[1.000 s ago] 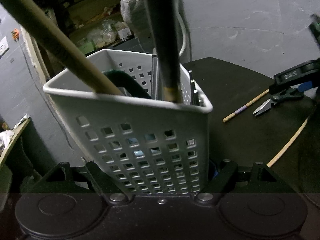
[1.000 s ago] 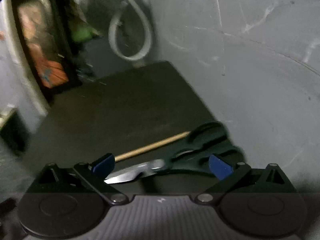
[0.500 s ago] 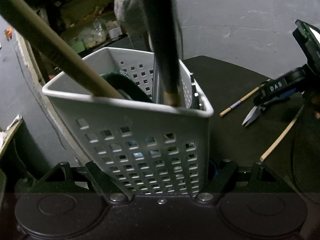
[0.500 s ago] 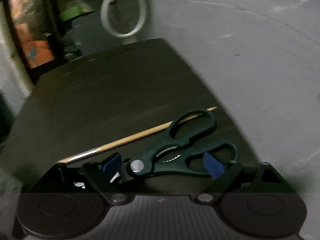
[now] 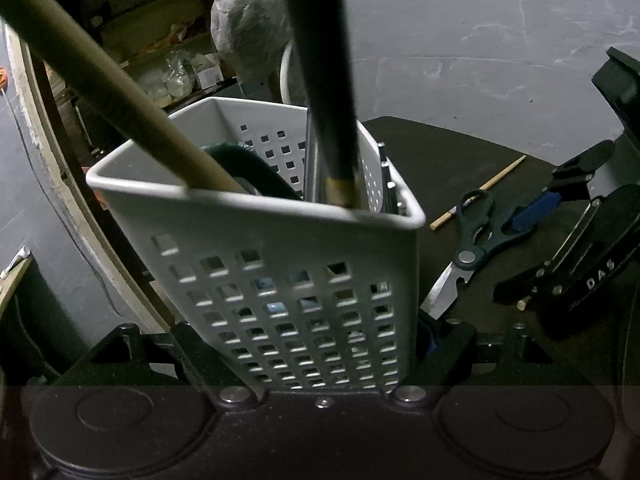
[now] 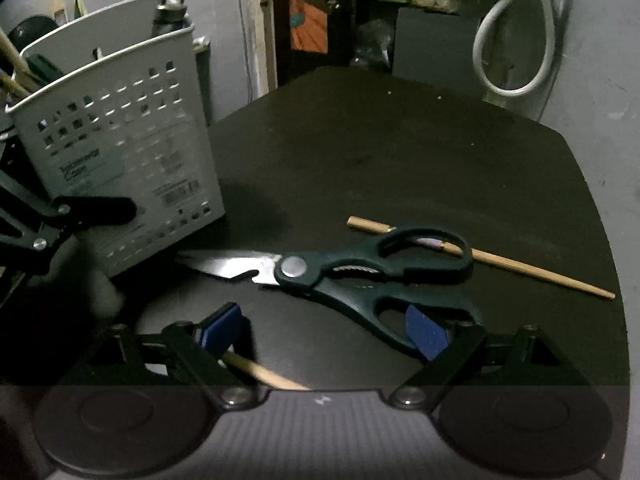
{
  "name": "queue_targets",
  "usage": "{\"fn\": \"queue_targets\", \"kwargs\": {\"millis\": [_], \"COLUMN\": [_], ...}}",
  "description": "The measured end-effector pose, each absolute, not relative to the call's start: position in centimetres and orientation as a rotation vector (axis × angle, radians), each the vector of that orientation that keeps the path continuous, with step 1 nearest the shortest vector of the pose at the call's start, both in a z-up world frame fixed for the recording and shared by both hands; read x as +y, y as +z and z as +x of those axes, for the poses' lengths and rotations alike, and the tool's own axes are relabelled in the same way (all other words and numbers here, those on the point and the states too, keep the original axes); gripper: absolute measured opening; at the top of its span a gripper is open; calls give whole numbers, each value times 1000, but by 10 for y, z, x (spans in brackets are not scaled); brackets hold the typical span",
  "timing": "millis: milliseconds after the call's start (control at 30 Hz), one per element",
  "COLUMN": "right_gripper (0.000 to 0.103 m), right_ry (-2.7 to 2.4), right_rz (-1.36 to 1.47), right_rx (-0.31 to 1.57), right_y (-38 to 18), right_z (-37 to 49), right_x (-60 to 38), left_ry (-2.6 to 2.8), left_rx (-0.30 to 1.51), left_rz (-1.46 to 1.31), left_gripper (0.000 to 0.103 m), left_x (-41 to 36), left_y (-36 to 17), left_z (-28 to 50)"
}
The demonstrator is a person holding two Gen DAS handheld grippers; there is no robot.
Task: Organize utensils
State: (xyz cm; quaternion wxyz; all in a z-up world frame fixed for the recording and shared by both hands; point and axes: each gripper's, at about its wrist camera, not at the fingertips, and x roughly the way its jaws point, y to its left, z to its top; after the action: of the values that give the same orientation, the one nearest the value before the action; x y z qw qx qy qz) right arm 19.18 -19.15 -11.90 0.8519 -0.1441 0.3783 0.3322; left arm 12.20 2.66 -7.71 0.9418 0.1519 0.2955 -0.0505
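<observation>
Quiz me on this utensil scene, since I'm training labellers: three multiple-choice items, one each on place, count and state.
1. Where do the scissors lie?
A. in the basket
B. on the dark table
C. on the floor

2. How many chopsticks lie on the table?
A. none
B. two
C. five

3. What is the left gripper doing?
A. gripping the basket
B. hanging open and empty
C. gripping the scissors

Answers:
1 B, they lie flat on the table beside the basket.
2 B, one chopstick passes under a scissor handle and another lies by the right gripper.
3 A, its fingers clamp the basket's sides.
</observation>
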Motion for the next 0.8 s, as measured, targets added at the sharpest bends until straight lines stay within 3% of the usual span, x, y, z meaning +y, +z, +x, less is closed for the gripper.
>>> {"fn": "queue_targets", "kwargs": {"millis": [367, 800], "right_gripper": [92, 93], "right_ry": [617, 555], "right_rz": [-24, -112], "right_rx": [921, 866], "right_y": [-100, -100], "right_z": [189, 157], "right_x": [-223, -272], "left_ry": [-119, -133], "left_rx": [586, 598], "left_rz": [301, 316], "left_gripper": [83, 84], "left_x": [30, 31], "left_y": [-80, -82], "left_z": [119, 120]}}
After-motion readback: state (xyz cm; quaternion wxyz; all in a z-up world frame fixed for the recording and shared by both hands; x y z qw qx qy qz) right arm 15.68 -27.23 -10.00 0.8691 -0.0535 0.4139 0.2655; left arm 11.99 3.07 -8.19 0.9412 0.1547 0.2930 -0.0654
